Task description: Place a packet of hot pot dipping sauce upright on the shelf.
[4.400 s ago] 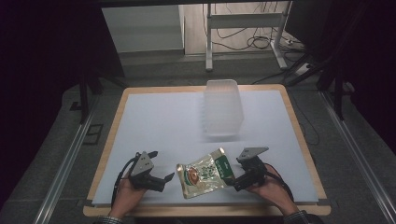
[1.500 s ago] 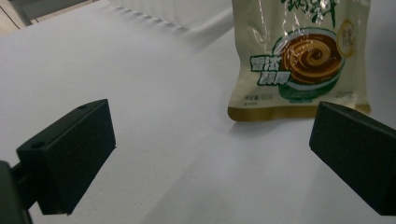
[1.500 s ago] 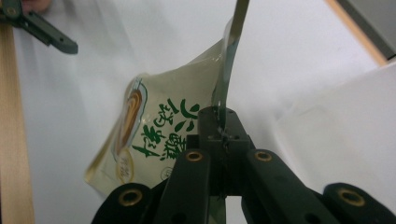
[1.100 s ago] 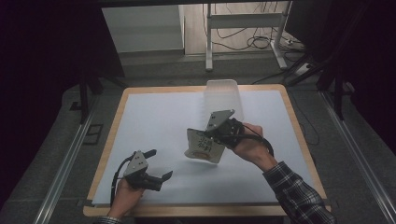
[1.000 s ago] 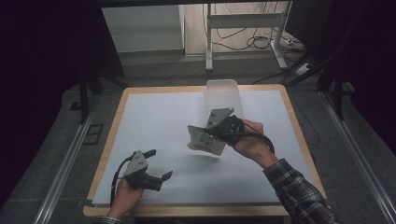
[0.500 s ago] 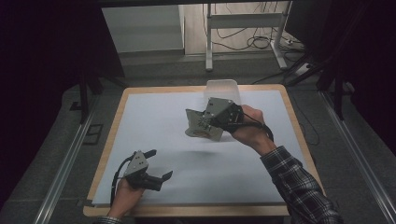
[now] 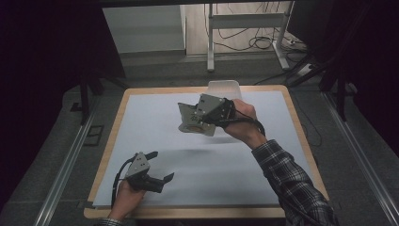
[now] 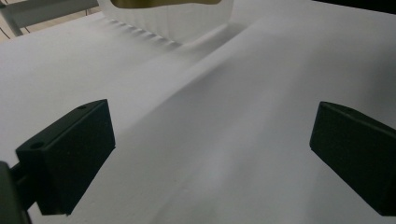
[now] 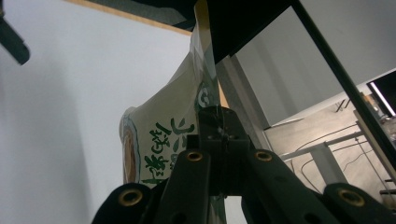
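The right claw (image 7: 200,117) is clamped on a packet (image 7: 190,123), held above the tabletop (image 7: 155,117) just before the bin (image 7: 225,87). The packet hangs from its tips. The left claw (image 7: 157,165) rests wide open, holding nothing

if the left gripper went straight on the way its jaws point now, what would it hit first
Probably the white bin. The left gripper is open over bare white table cover, nothing between its jaws, and the bin stands ahead at the far end. Depth is hard to judge.
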Available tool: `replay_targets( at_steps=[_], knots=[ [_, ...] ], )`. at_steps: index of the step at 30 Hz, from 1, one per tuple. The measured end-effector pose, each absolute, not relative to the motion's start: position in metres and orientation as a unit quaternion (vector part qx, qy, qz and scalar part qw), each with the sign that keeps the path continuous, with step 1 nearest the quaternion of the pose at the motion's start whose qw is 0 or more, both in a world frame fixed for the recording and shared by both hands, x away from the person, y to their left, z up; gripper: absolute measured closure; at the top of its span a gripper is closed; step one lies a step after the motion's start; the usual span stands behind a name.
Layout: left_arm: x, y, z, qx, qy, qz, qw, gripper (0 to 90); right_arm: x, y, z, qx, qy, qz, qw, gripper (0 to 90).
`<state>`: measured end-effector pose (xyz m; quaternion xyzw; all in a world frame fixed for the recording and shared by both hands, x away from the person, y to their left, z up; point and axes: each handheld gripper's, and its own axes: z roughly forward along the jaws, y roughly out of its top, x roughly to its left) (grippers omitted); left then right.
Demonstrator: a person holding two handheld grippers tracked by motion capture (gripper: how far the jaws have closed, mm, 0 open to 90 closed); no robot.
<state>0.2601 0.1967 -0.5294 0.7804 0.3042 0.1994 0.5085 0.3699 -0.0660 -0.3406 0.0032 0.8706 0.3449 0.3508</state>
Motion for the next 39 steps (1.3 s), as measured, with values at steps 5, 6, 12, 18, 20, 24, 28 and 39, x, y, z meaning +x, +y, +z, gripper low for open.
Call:
replay_targets(
  at_steps=[5, 6, 12, 18, 20, 24, 28, 39],
  knots=[
    [0.26, 0.197, -0.529, 0.78, 0.305, 0.201, 0.508, 0.0, 0.378, -0.061, -0.337, 0.005, 0.864, 0.351, 0.361, 89.4],
    [0.26, 0.197, -0.53, 0.78, 0.305, 0.201, 0.508, 0.0, 0.38, -0.06, -0.337, 0.003, 0.862, 0.353, 0.363, 89.4],
    [0.26, 0.197, -0.53, 0.78, 0.306, 0.199, 0.509, 0.0, 0.393, -0.054, -0.334, 0.01, 0.857, 0.356, 0.371, 89.4],
    [0.26, 0.197, -0.53, 0.78, 0.306, 0.199, 0.508, 0.0, 0.407, -0.05, -0.334, 0.013, 0.855, 0.354, 0.379, 89.4],
    [0.26, 0.197, -0.53, 0.78, 0.306, 0.198, 0.51, 0.0, 0.413, -0.049, -0.335, 0.015, 0.855, 0.355, 0.379, 89.4],
    [0.26, 0.197, -0.53, 0.78, 0.306, 0.197, 0.509, 0.0, 0.422, -0.048, -0.338, 0.019, 0.854, 0.352, 0.382, 89.4],
    [0.26, 0.197, -0.53, 0.781, 0.305, 0.198, 0.508, 0.0, 0.431, -0.047, -0.344, 0.021, 0.854, 0.35, 0.385, 89.4],
    [0.26, 0.198, -0.53, 0.78, 0.305, 0.197, 0.509, 0.0, 0.448, -0.054, -0.359, 0.025, 0.861, 0.339, 0.379, 89.4]
  ],
)
